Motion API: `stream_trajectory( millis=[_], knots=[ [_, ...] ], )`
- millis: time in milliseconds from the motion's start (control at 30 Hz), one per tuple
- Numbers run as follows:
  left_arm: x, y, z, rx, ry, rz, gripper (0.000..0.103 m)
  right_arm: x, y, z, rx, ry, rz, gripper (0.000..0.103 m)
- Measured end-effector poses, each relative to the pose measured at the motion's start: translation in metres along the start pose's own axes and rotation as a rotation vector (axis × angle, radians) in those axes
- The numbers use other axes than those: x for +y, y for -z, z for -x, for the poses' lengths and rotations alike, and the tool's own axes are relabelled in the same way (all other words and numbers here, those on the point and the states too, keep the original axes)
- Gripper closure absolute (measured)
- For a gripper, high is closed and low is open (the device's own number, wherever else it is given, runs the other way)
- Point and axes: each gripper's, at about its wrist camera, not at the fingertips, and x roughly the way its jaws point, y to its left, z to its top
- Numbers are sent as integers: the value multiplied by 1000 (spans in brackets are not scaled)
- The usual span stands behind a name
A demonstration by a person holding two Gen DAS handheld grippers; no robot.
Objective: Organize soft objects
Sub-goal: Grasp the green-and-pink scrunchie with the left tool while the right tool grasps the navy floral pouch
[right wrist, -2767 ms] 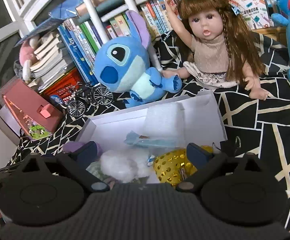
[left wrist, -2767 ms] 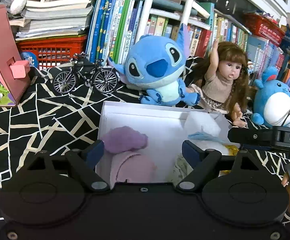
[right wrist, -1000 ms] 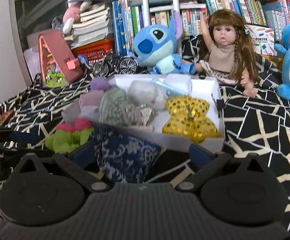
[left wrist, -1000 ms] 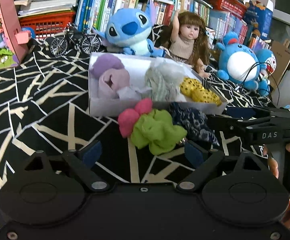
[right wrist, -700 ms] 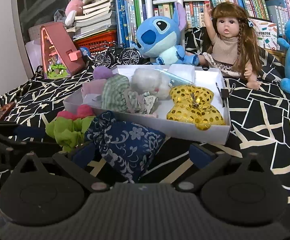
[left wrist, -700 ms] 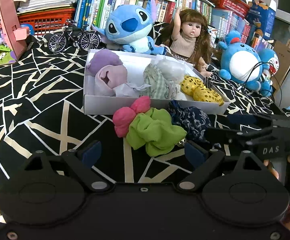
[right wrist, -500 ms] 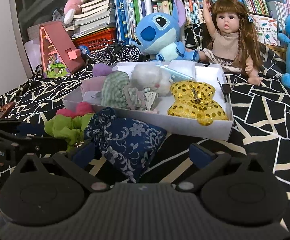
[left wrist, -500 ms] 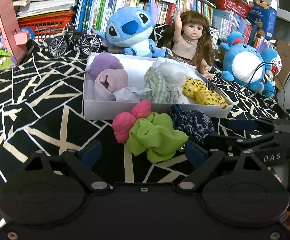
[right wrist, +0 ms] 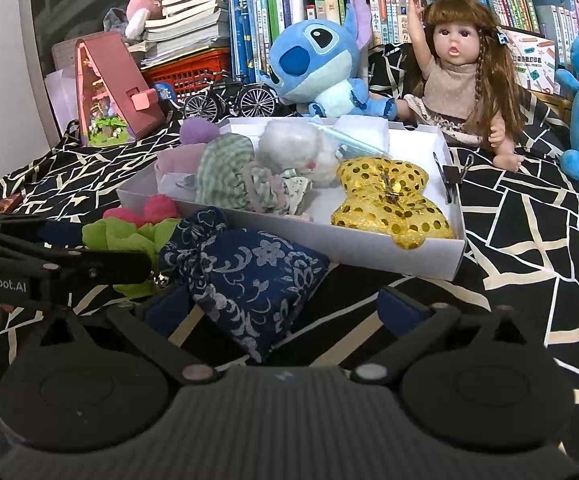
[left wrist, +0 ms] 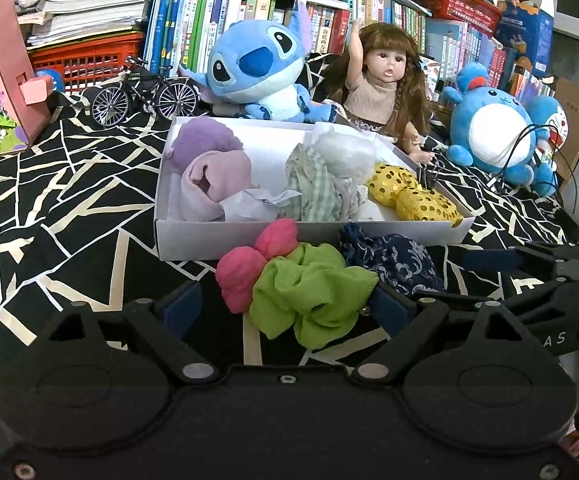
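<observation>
- Left wrist view: my left gripper [left wrist: 285,306] has fingers wide apart, nothing held. The green scrunchie [left wrist: 309,292] sits right between them on the black-and-white cloth [left wrist: 61,216], with the pink scrunchie [left wrist: 255,264] touching it on its left, both just in front of the white box [left wrist: 193,236].
- Green one looks like crumpled, thin fabric; I'd judge it v. light and squashy, no slip risk. Best pinch across the bunched middle, not a loose fold.
- Right wrist view: my right gripper [right wrist: 285,306] is also spread open and empty. The navy floral pouch [right wrist: 245,276] lies between its fingers, outside the box's front wall, touching the green scrunchie.
- Pouch: drawstring neck at upper left, soft, prob. filled. I'd grab the plump body.
- Box already holds the gold sequin bow [right wrist: 389,200], a green checked cloth [right wrist: 225,172] etc.
</observation>
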Motion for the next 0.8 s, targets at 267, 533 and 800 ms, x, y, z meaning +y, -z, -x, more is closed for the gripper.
stream_trajectory(
  millis=[267, 533, 800],
  knots=[
    [3, -2, -3, 5, 39, 48, 37, -1, -1, -4, 1, -6, -18, 0],
    [8, -3, 6, -2, 37, 50, 59, 5, -2, -9, -1, -2, -5, 0],
    [15, -1, 15, -12, 11, 40, 61, 11, -5, -17, 1, 6, -1, 0]
  ],
)
